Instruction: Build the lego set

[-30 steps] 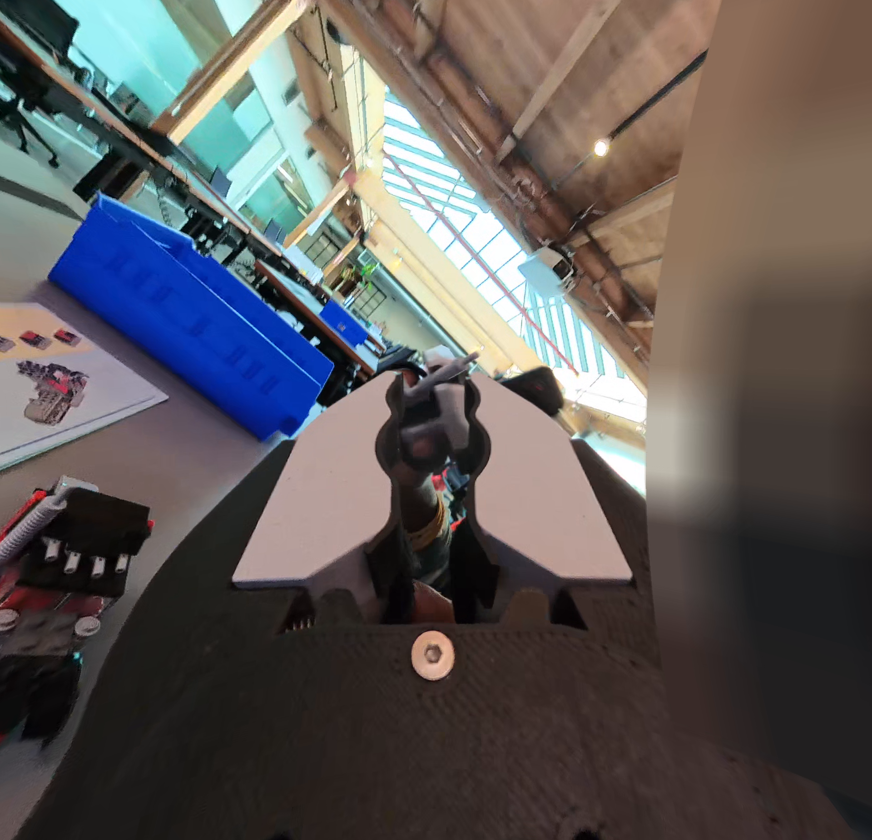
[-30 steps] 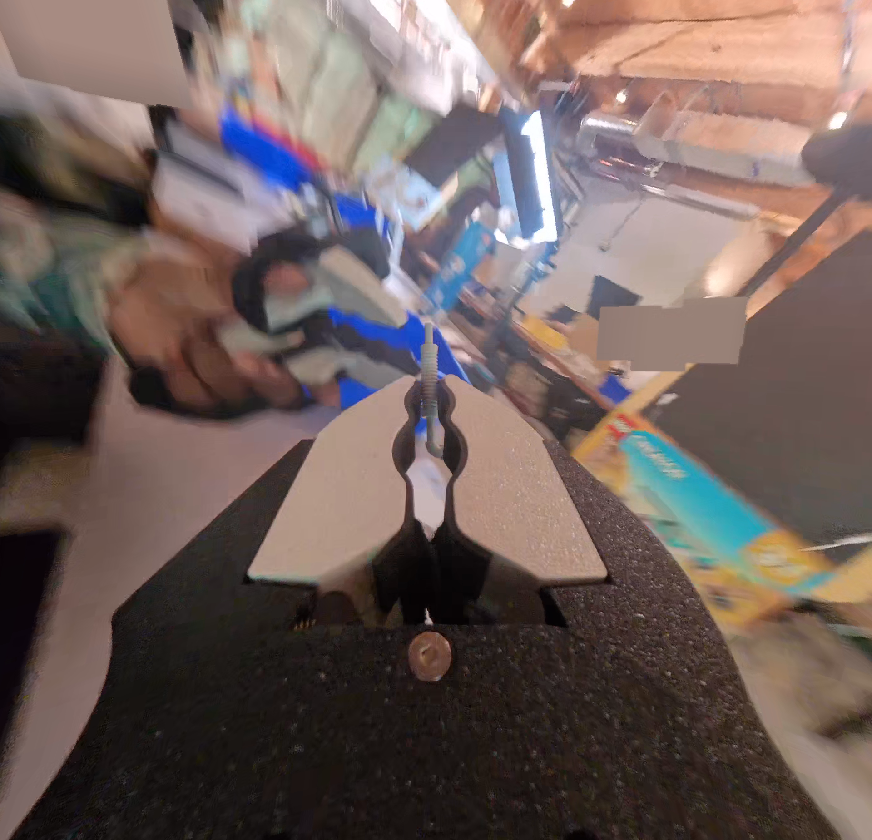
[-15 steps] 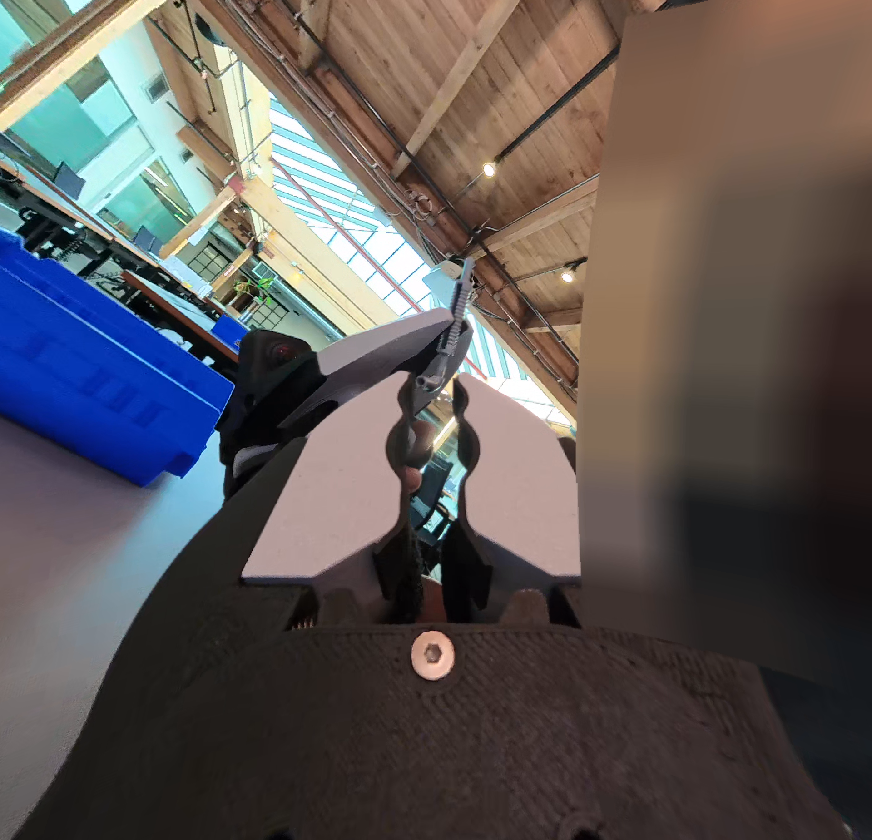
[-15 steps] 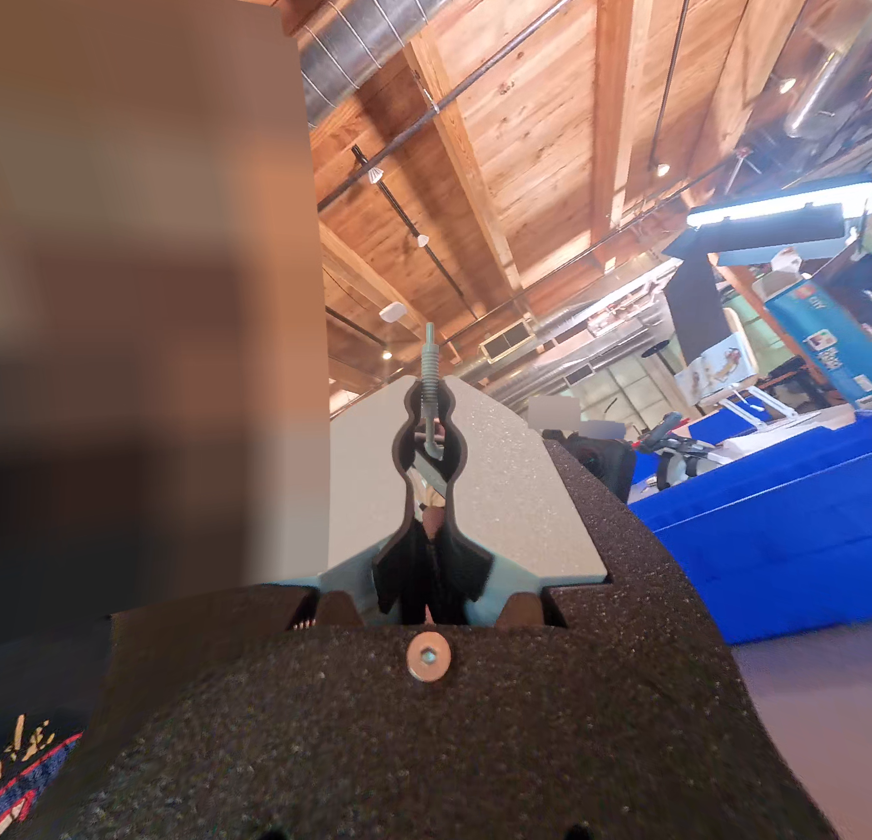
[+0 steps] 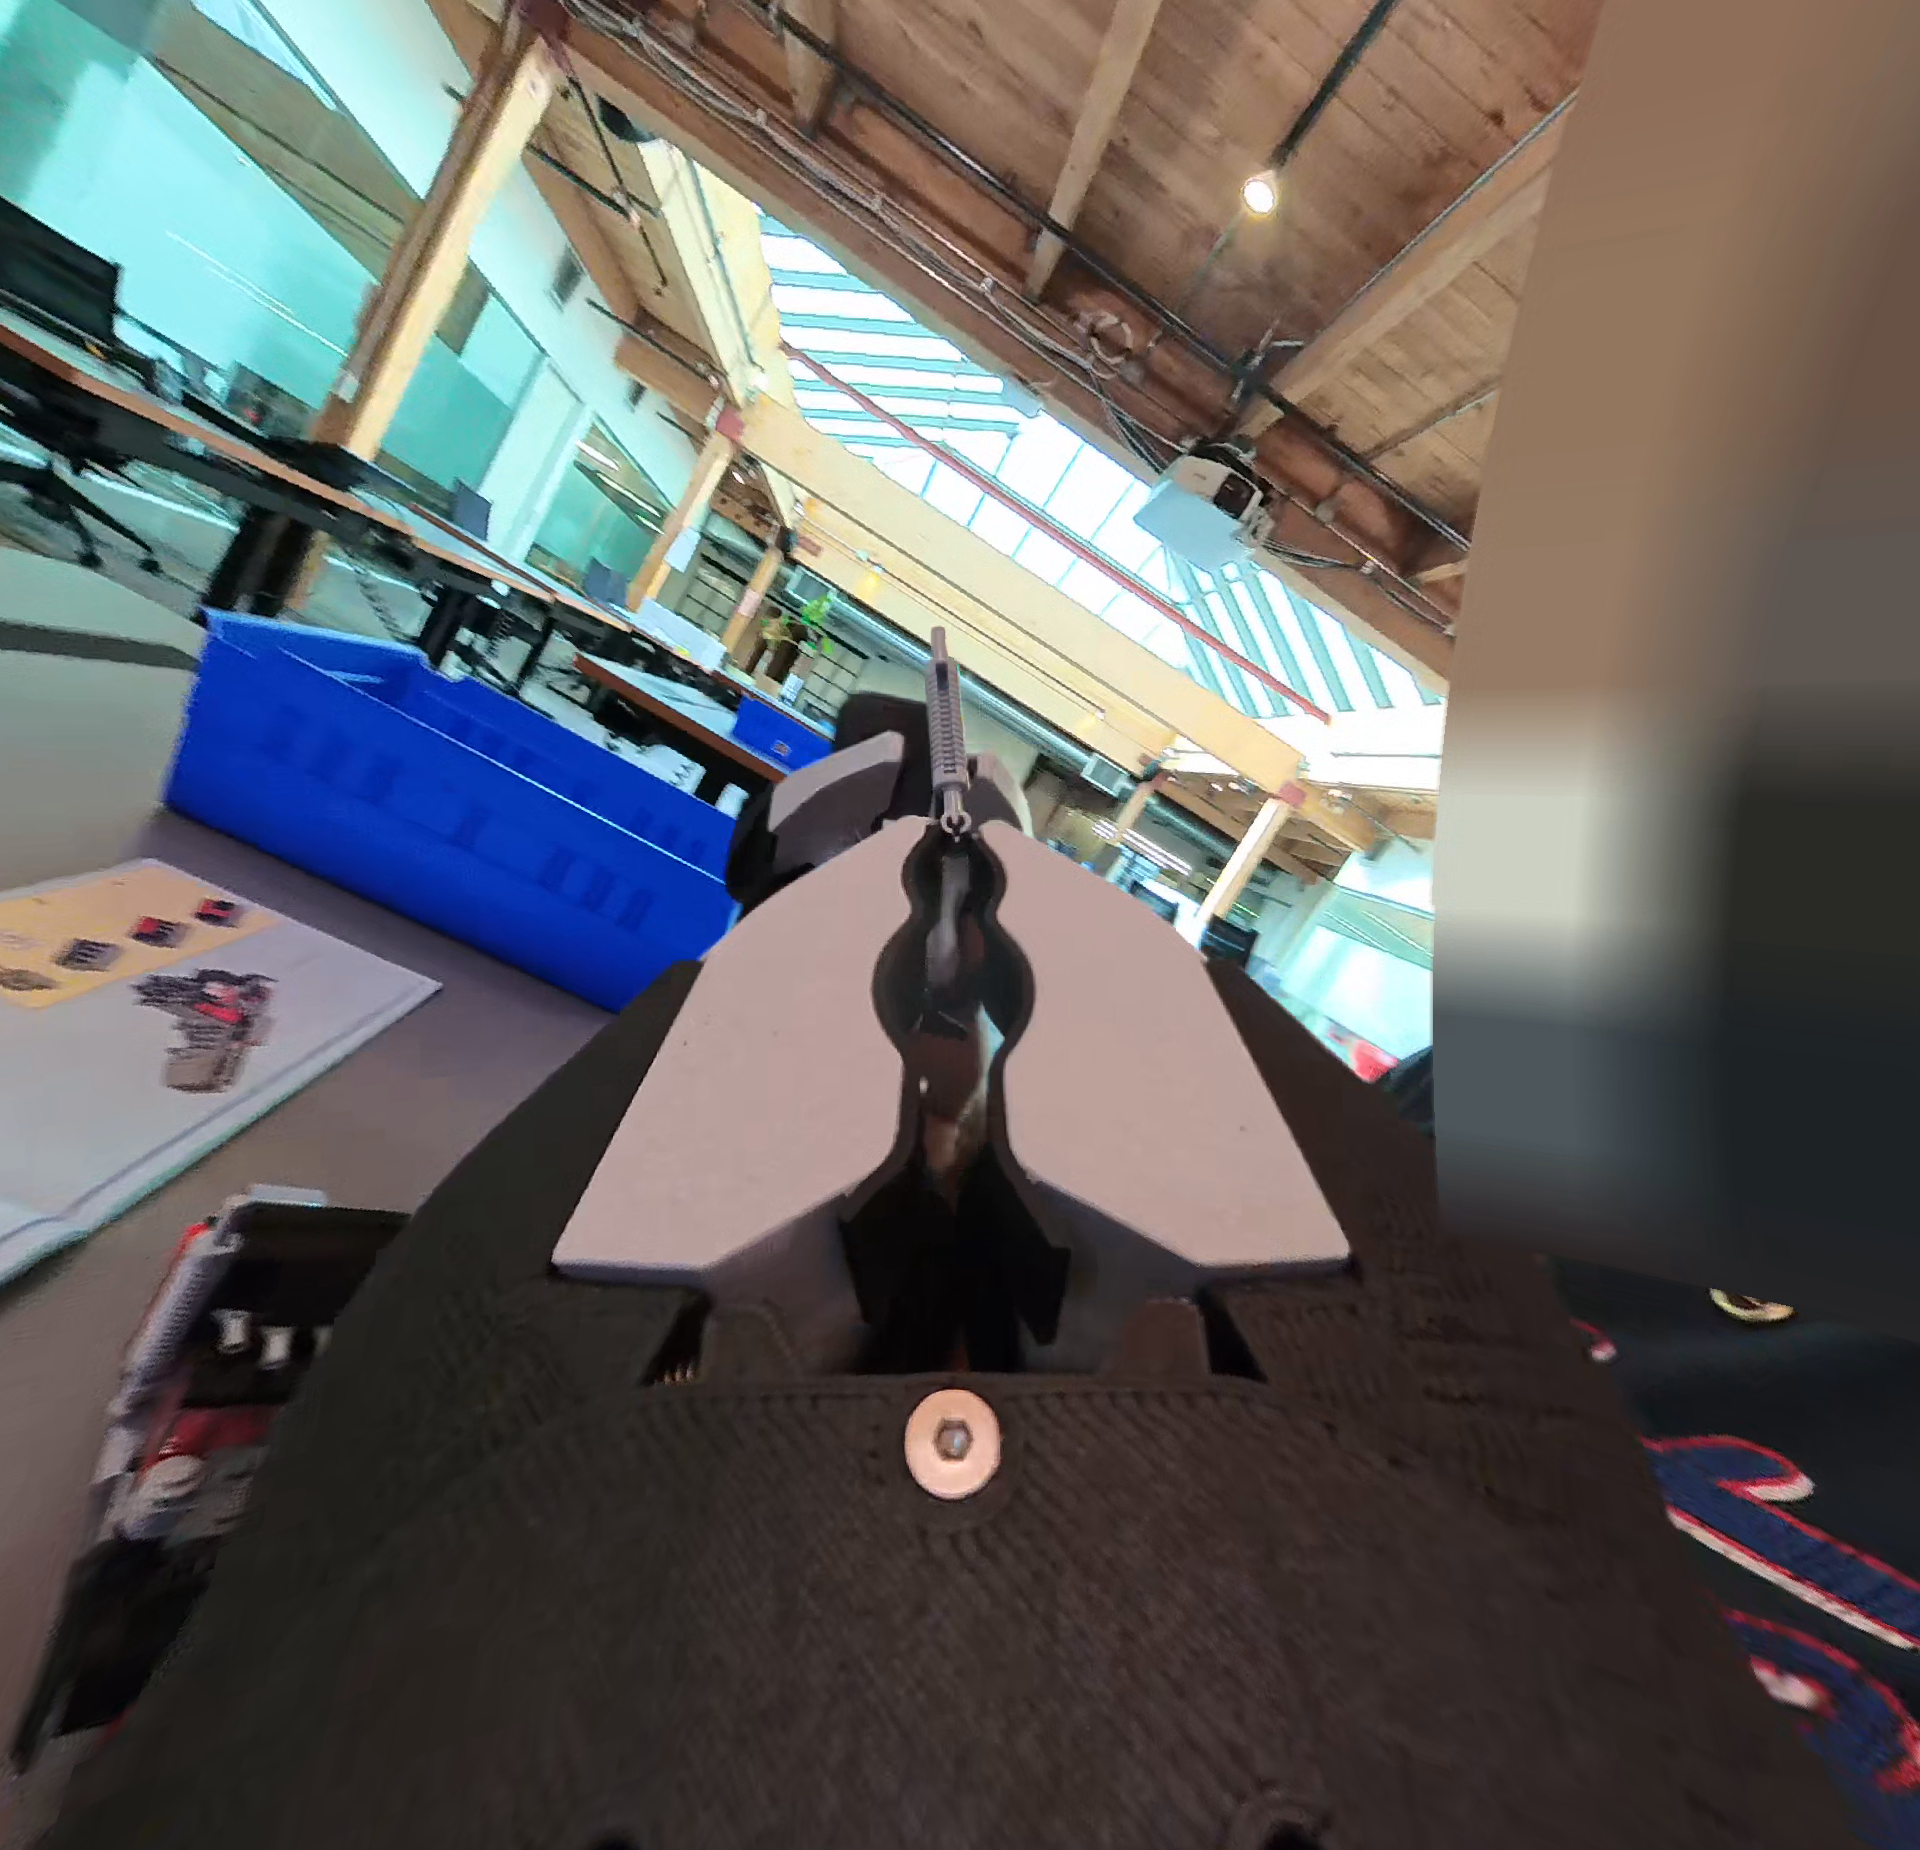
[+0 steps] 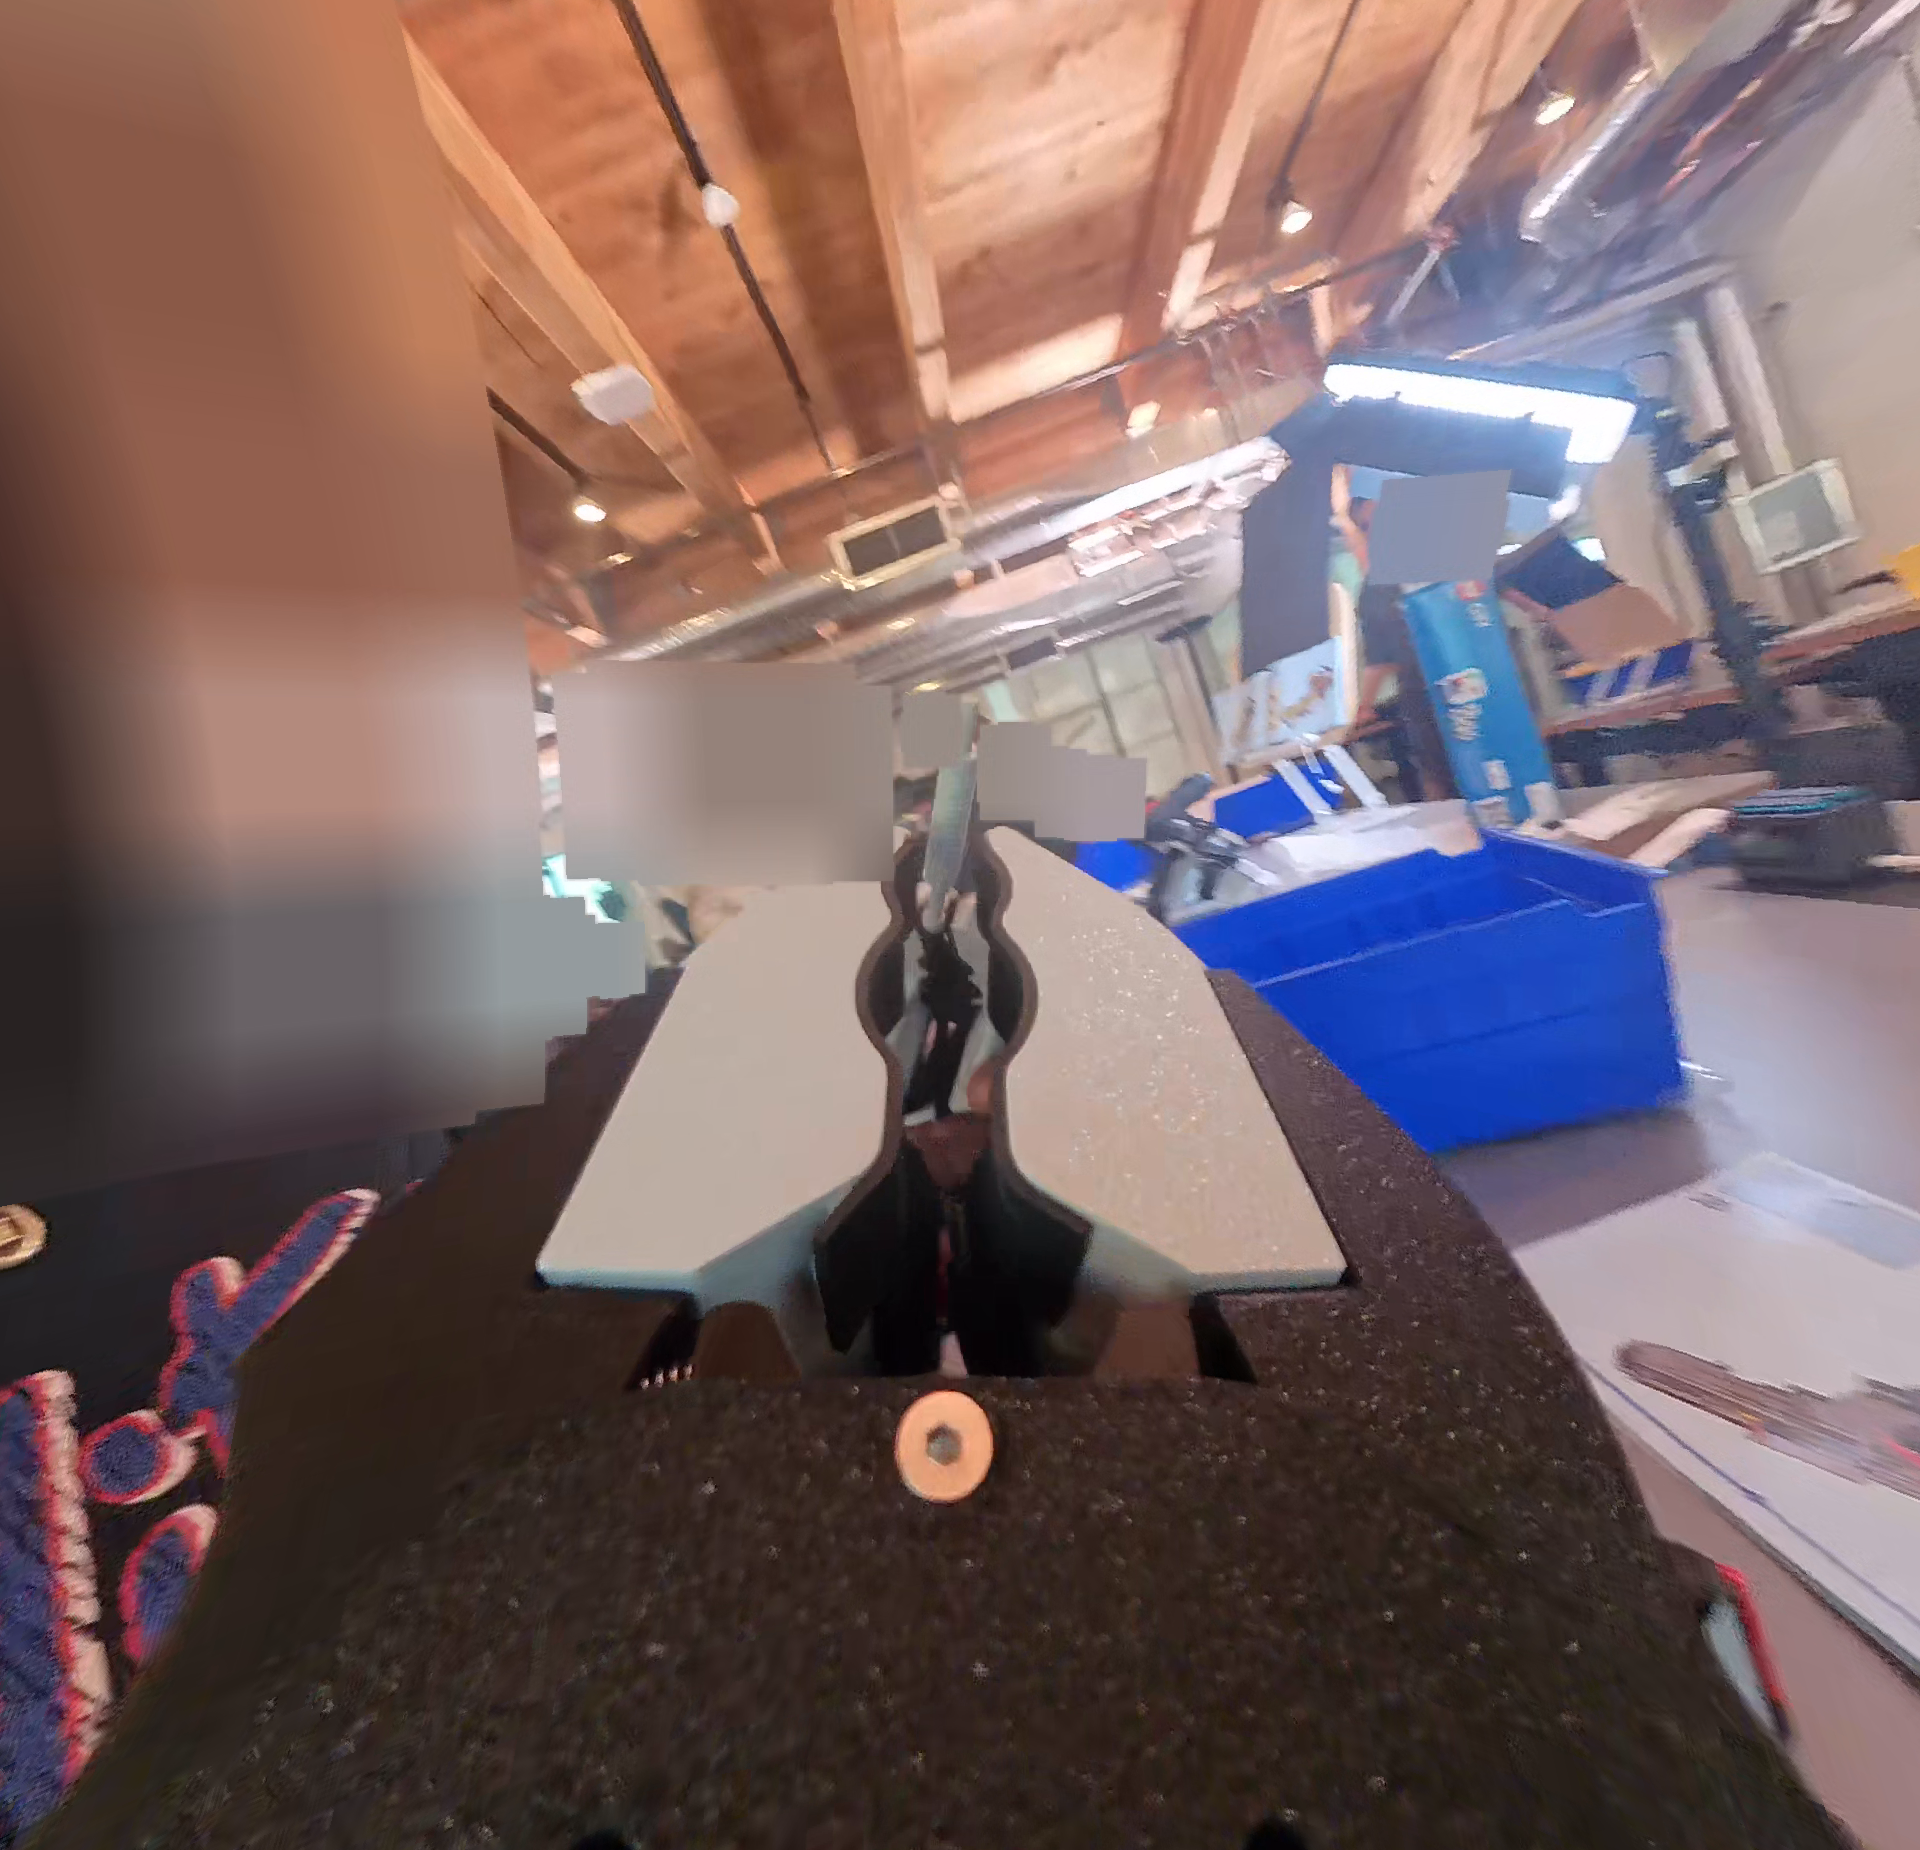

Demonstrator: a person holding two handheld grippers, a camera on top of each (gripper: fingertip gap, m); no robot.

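Black textured bodies, grey fingers [image 5: 790, 1073], silver screws

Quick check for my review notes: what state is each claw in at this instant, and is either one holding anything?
Left claw: closed, its tips pinching the end of a small grey ribbed spring piece.
Right claw: closed on a grey ribbed spring piece.
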